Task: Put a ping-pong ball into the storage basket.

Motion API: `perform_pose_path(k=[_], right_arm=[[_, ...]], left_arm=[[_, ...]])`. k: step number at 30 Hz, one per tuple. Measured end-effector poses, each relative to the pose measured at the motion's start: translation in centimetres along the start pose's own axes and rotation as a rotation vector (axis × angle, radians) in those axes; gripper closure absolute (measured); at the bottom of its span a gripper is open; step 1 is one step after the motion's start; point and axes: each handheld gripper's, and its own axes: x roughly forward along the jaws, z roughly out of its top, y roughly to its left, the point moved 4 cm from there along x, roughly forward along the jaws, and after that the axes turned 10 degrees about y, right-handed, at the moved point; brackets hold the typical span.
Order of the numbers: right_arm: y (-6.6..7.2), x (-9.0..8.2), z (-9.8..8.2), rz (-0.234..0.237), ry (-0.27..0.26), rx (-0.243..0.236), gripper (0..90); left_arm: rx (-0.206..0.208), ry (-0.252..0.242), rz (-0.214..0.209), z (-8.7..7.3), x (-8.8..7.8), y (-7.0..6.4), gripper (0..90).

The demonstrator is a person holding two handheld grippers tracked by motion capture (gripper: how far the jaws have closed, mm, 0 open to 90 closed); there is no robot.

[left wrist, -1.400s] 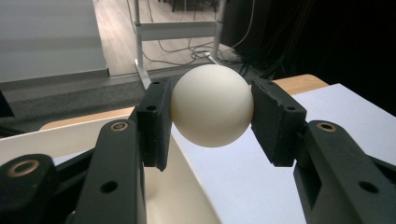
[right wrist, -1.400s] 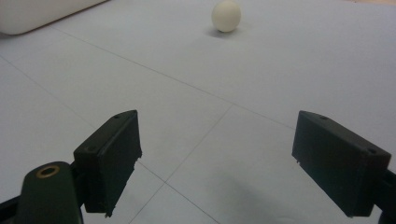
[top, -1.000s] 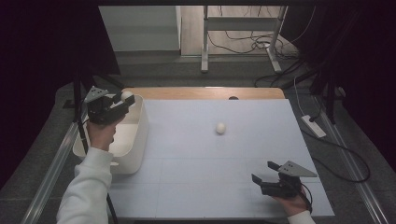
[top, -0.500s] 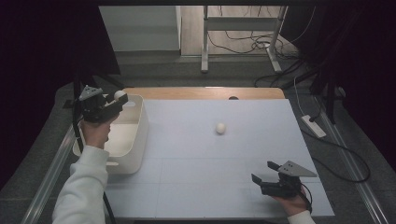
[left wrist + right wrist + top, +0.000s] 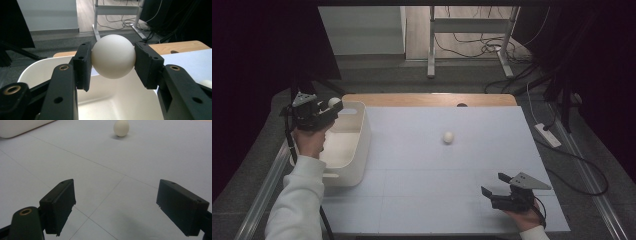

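The tabletop [image 5: 422, 165] is covered with a pale sheet, and the white bin [image 5: 346, 150] stands at its left edge. Compared with a second ago, the left hand-held gripper [image 5: 332, 106] has moved away from the middle of the bin to its far left corner, a little higher. It holds a white ball [image 5: 113, 56] tightly between both pads, above the bin's far rim. I judge that the drop into the bin is not made yet. The right hand-held gripper [image 5: 497, 186] rests low near the front right, jaws wide apart and empty, unchanged. A second ball [image 5: 448, 137] lies free mid-table. The bin floor is partly hidden by the left hand.
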Motion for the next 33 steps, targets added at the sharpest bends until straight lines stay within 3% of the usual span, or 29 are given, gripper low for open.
perform_pose_path(k=[20,28,33], right_arm=[[0.0,0.0,0.0,0.0,-0.001,-0.001,15.3],[0.0,0.0,0.0,-0.001,0.003,-0.002,15.3],[0.0,0.0,0.0,-0.002,0.003,-0.003,15.3]], left_arm=[[-0.003,0.057,0.029,-0.5,0.9,0.8,51.0],[-0.013,0.135,0.042,-1.0,1.7,1.5,50.9],[0.013,0.204,0.03,-1.2,2.2,1.2,50.7]])
